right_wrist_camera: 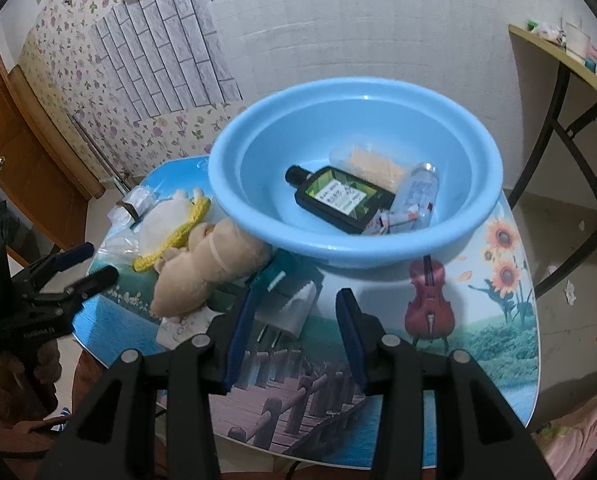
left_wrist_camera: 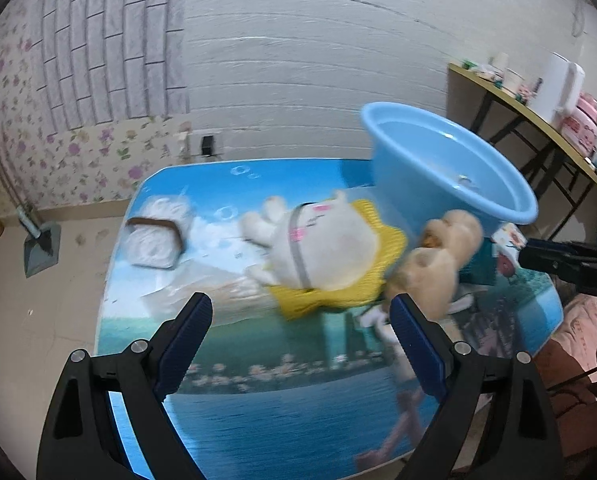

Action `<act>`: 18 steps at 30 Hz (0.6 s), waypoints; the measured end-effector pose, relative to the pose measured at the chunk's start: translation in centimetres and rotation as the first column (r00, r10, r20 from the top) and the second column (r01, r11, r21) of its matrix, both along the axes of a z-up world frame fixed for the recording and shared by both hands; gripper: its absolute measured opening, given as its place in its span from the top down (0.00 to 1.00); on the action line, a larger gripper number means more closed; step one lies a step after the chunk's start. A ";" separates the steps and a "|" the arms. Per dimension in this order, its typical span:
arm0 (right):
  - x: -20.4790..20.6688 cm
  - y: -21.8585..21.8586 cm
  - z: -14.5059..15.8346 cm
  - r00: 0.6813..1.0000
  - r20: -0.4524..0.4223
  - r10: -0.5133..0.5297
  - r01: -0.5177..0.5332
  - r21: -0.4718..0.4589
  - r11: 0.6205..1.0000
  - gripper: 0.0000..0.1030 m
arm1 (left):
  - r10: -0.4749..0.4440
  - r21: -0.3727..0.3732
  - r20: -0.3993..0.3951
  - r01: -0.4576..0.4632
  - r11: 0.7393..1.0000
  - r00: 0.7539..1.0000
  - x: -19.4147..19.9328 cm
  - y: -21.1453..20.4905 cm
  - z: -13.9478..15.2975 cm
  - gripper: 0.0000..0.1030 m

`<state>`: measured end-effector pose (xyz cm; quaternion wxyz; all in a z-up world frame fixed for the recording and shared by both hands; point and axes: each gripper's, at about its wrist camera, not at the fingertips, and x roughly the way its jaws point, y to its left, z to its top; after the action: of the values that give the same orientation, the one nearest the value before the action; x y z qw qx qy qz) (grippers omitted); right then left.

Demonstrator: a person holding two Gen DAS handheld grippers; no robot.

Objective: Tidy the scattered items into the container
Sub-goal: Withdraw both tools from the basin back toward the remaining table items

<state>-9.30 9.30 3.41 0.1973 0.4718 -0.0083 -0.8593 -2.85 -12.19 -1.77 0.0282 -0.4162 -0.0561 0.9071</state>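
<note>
- The blue basin stands on the bench, toward its far side in the right wrist view.
- Inside the basin lie a dark flat bottle with a green label, a clear plastic bottle on its side, a clear box of toothpicks and some small wrapped packets.
- The tan plush toy lies on the bench just beside the basin's near-left wall, touching the white plush cat, which wears a yellow knitted piece.
- A teal toothbrush and a white plug lie close in front of the tan plush toy, near the basin.
- A clear bag with a white roll sits on the far left part of the bench, apart from the plush toys.
- The left gripper hovers over the bench with its jaws spread wide and nothing between them; the white plush cat lies ahead of it.
- The right gripper is also spread apart and empty, above the bench just in front of the basin, with the white plug near its left finger.
</note>
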 end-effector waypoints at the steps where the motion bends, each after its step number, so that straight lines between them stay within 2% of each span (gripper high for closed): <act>1: 0.0 0.0 -0.3 1.000 0.008 -0.003 0.003 0.004 1.000 0.60 | 0.016 -0.004 0.006 -0.016 1.000 1.000 0.0 -0.6 -0.2 0.12; 5: 0.0 -0.1 -1.9 0.999 0.051 -0.015 0.014 0.017 1.000 0.60 | 0.064 -0.032 0.020 -0.063 0.997 0.998 0.1 -2.4 -0.9 0.12; 10: -0.3 -0.6 -3.1 0.996 0.084 -0.017 0.014 0.037 0.999 0.60 | 0.079 -0.068 0.032 -0.076 0.995 0.996 -0.4 -3.8 -1.7 0.12; 18: -1.0 -1.7 -4.1 0.993 0.117 -0.016 0.008 0.073 0.997 0.59 | 0.067 -0.061 0.050 -0.064 0.996 0.996 -2.1 -4.1 -3.0 0.12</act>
<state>-10.28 7.60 -0.67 0.1741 0.5283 0.0084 -0.8310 -4.91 -16.24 -4.81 -0.0155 -0.4382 -0.0434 0.8977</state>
